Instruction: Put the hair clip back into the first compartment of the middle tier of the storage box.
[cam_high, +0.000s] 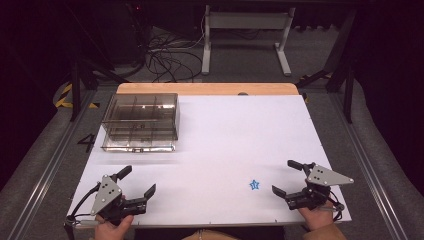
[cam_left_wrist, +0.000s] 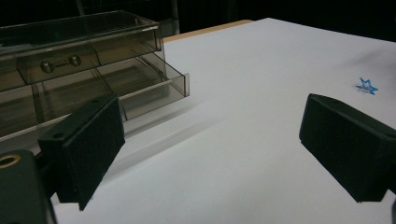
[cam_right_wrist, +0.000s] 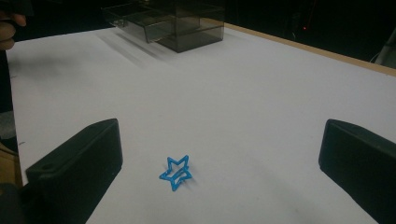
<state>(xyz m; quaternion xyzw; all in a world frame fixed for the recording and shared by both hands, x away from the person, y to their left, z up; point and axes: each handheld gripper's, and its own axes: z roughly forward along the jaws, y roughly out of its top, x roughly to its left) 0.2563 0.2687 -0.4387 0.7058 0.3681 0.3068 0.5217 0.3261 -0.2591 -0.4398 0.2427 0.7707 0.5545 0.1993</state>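
Note:
A small blue star-shaped clip (cam_high: 254, 185) lies on the white table near the front, right of centre. In the right gripper view the star clip (cam_right_wrist: 176, 172) sits just ahead of and between the wide-apart jaws. My right gripper (cam_high: 287, 177) is open, close to the star's right side, held by a hand at the front edge. My left gripper (cam_high: 137, 180) is open at the front left, with nothing between its jaws. A smoky clear drawer box (cam_high: 141, 121) stands at the back left; in the left gripper view the drawer box (cam_left_wrist: 88, 70) has a lower drawer pulled out.
The white table sheet (cam_high: 235, 140) has a wooden edge (cam_high: 207, 88) at the back. Beyond it, a dark floor with cables (cam_high: 167, 57) and a white table frame (cam_high: 245, 30). Metal rails run along both sides.

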